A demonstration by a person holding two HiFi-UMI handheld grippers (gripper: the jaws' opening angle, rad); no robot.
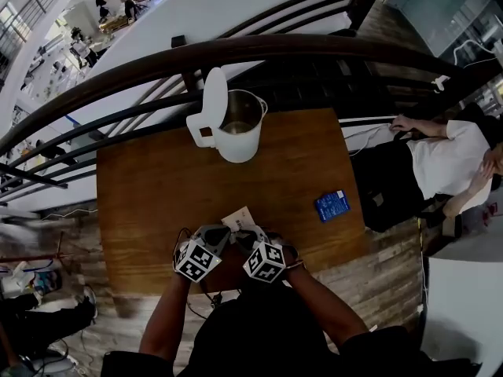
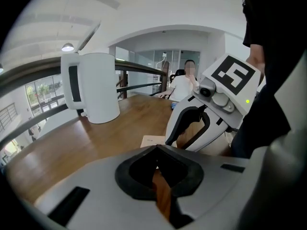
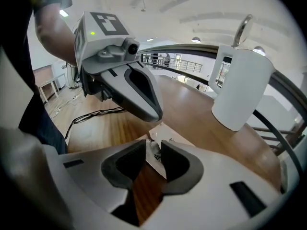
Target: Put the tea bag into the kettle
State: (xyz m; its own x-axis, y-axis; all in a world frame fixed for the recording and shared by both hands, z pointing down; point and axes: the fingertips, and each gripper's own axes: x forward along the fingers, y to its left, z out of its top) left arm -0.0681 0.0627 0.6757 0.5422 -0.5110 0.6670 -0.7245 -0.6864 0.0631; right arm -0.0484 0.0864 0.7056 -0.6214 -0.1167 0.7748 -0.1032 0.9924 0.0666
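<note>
The left gripper has its fingers drawn together at the tips with nothing between them, only bare wood showing through the hollow behind the tips. Just past those tips the tea bag sachet lies flat on the wooden counter; whether the tips touch its near edge cannot be told. The right gripper comes in from the other side with its fingers standing a narrow way apart. A printed corner of the sachet shows in the gap between them, and the pads do not press on it. The two grippers sit close side by side, angled down toward the counter. The left one's closed fingers reach over the sachet just ahead of the right one's tips. Well beyond both sets of fingers, across the counter, the white electric kettle stands upright near the far edge with its lid swung up and its mouth open. A blue packet lies on the counter off to the right of the right fingers, well apart from them. Behind the kettle runs a dark curved railing, and a person in a white shirt sits beyond the counter's right end.
</note>
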